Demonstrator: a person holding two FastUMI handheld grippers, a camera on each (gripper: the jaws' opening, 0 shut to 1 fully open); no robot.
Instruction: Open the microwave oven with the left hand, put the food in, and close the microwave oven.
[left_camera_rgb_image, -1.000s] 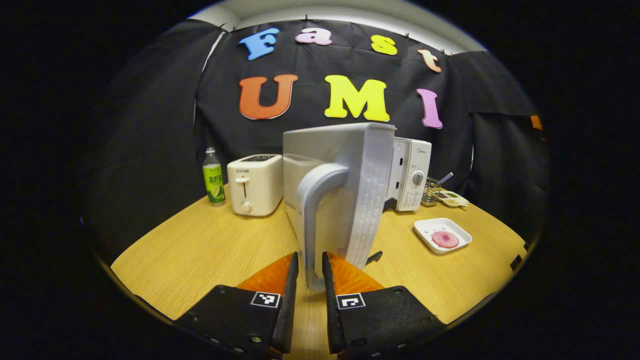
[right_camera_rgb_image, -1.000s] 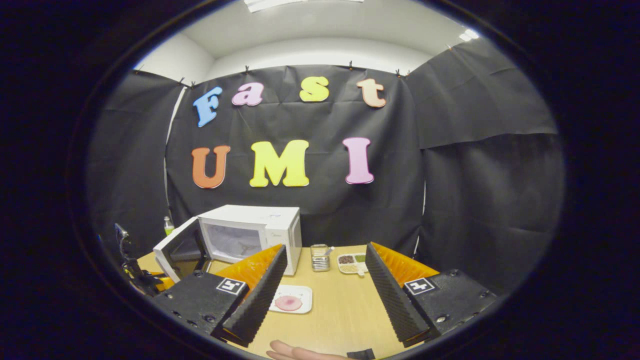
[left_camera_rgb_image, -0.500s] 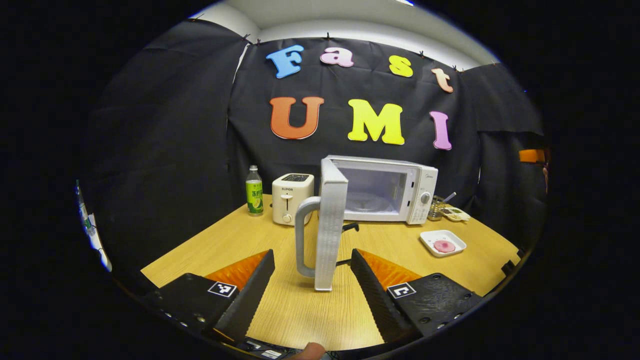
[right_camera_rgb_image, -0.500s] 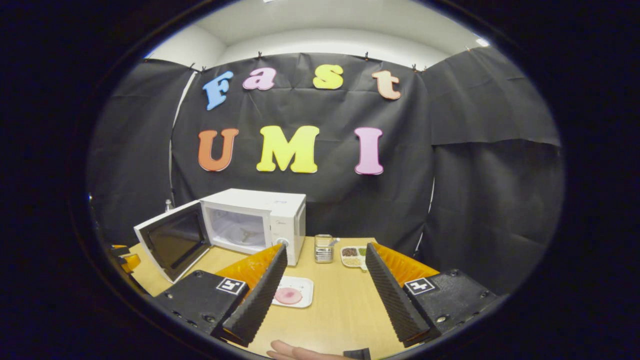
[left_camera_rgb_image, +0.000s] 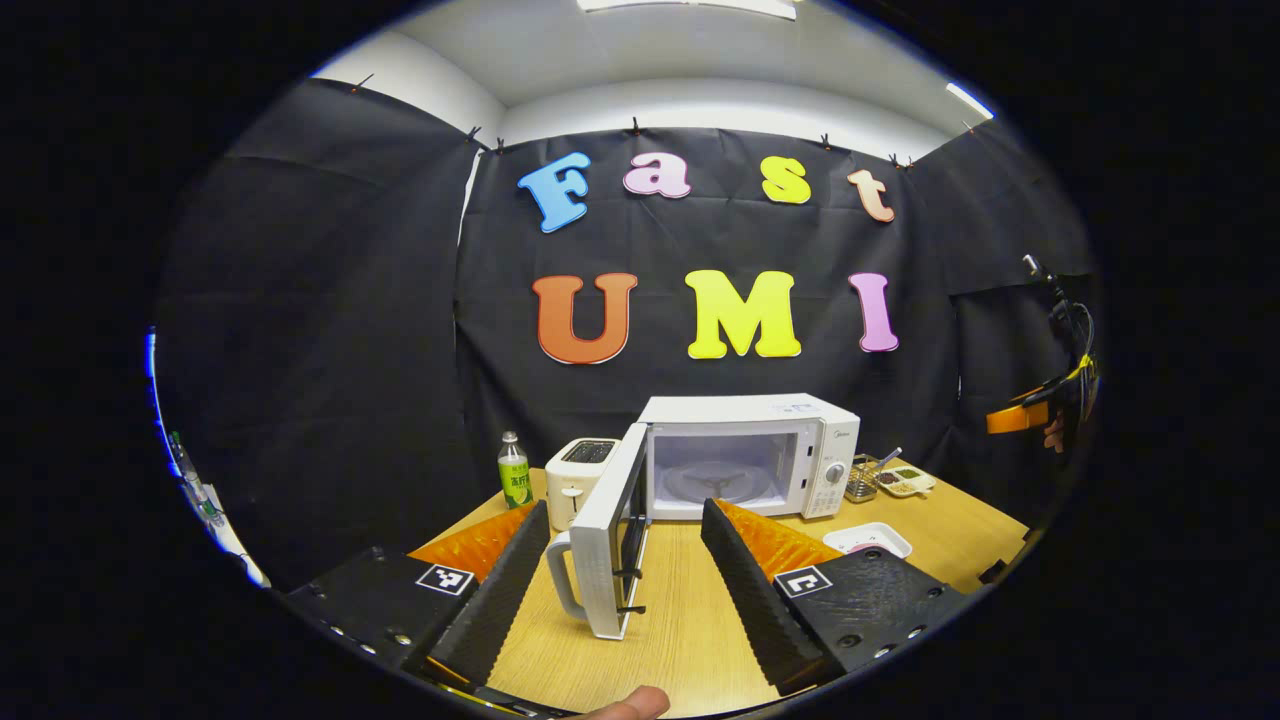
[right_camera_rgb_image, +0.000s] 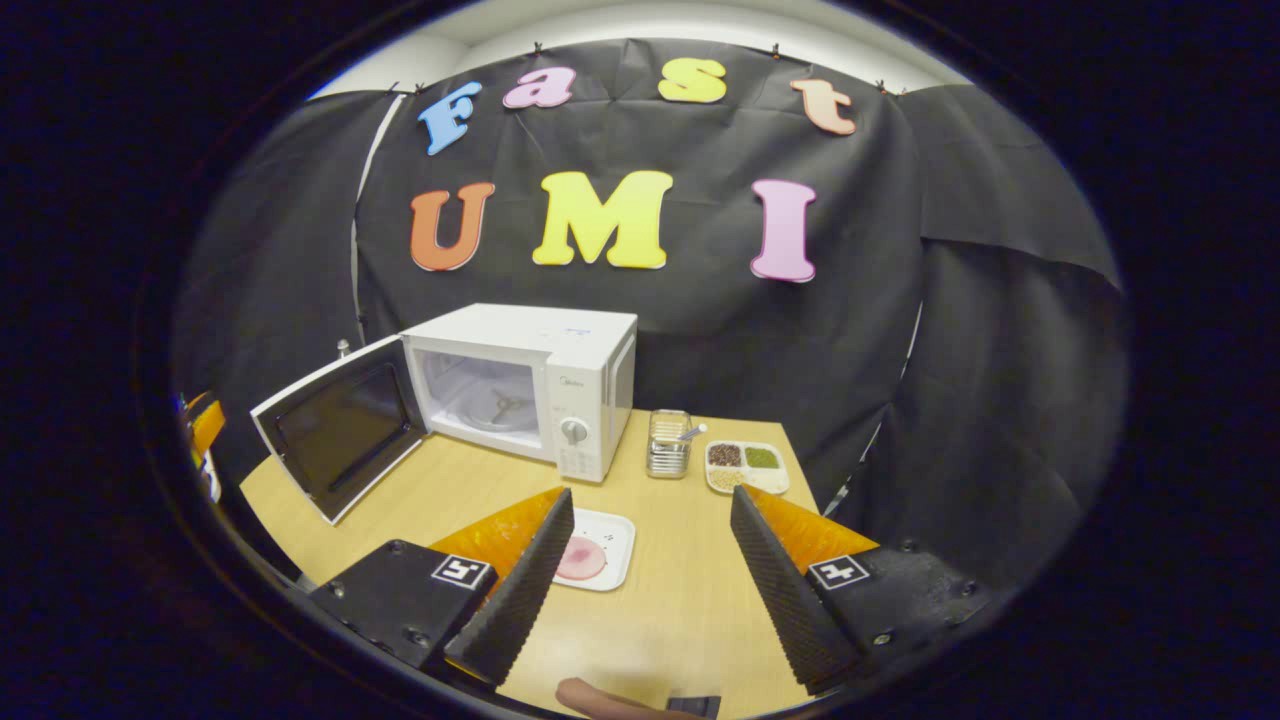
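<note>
Our left hand-held gripper and right hand-held gripper both gape, holding nothing. The microwave door stands open. We might tip the plate by pinching its shallow rim.

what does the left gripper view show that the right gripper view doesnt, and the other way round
Left gripper view: the toaster beside the microwave, the door's outer handle, and the open left claw.
Right gripper view: the door's dark inner window, the microwave's right side wall, and the open right claw.
Both: the microwave with its door standing open, the plate of pink food on the table, the metal holder and the divided dish.
</note>
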